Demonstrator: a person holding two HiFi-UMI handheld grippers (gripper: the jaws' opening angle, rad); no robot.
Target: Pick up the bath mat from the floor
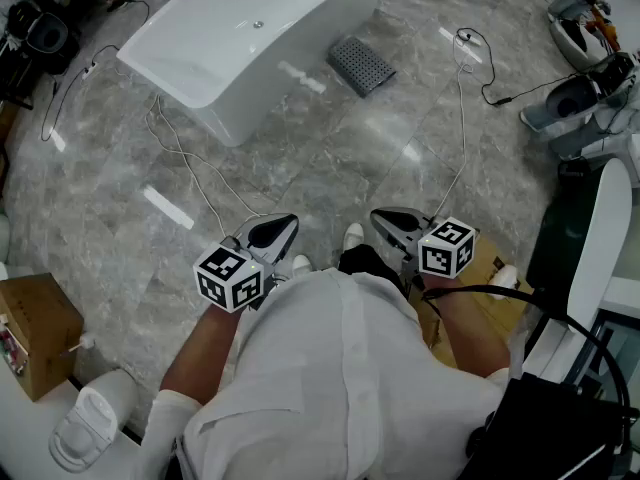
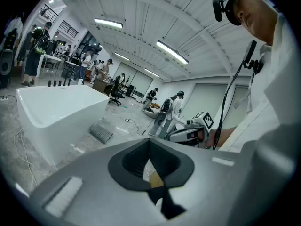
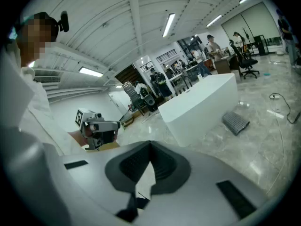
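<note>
The bath mat (image 1: 361, 65) is a small grey ribbed rectangle lying flat on the marble floor beside the white bathtub (image 1: 250, 38). It also shows in the left gripper view as the mat (image 2: 101, 133) and in the right gripper view as the mat (image 3: 235, 122). My left gripper (image 1: 272, 230) and right gripper (image 1: 397, 220) are held side by side close to my body, far short of the mat. Both point slightly downward. The left gripper (image 2: 149, 142) has its pads together with nothing between them. The right gripper (image 3: 150, 145) is likewise shut and holds nothing.
Cables (image 1: 460, 118) trail across the floor between me and the mat. A cardboard box (image 1: 35, 333) stands at my left, another box (image 1: 492, 258) at my right. Grey machines (image 1: 580, 98) line the right side. Several people (image 2: 164, 109) stand in the background.
</note>
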